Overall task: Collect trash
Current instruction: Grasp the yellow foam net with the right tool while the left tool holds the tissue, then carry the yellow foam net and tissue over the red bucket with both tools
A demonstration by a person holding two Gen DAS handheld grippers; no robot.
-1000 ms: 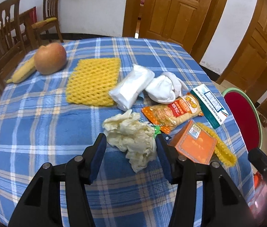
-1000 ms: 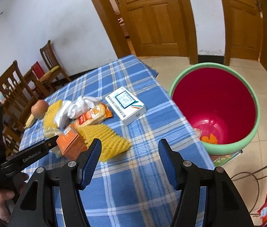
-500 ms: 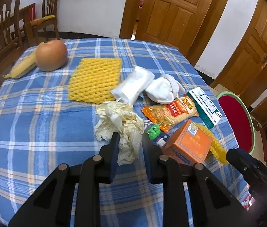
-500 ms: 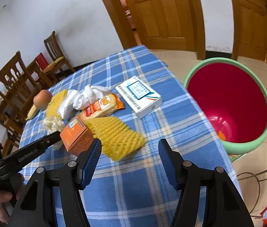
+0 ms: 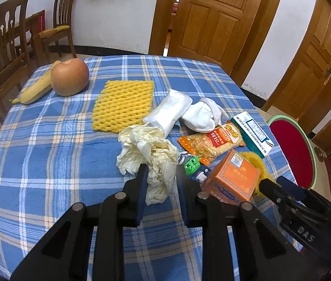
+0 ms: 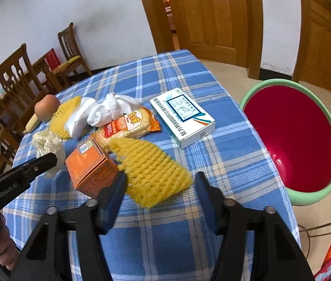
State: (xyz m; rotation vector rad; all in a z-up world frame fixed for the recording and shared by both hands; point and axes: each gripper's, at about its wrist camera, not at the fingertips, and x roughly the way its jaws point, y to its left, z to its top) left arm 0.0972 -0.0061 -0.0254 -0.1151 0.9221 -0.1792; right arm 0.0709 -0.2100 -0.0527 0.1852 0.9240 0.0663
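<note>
My left gripper (image 5: pixel 162 175) is shut on the near end of a crumpled cream plastic bag (image 5: pixel 146 147), which also shows in the right wrist view (image 6: pixel 48 142). Trash lies to its right: a snack packet (image 5: pixel 212 140), an orange box (image 5: pixel 232 175), a white-and-teal carton (image 5: pixel 252 133), white wrapping (image 5: pixel 167 112), a white sock (image 5: pixel 200 114) and yellow foam nets (image 5: pixel 123 105). My right gripper (image 6: pixel 160 185) is open and empty, its jaws around the near edge of a second yellow foam net (image 6: pixel 151 171). The red bin with a green rim (image 6: pixel 292 140) stands on the floor to the right.
An apple (image 5: pixel 69 77) and a banana (image 5: pixel 36 89) lie at the far left of the blue plaid table (image 5: pixel 48 152). A small green toy (image 5: pixel 192 165) lies by the orange box. Wooden chairs (image 5: pixel 3 46) stand behind, wooden doors (image 5: pixel 210 16) beyond.
My left gripper closed from wide open onto the cream plastic bag and pulled it a little. My right gripper moved left from the bin side over the table toward the yellow net, still open.
</note>
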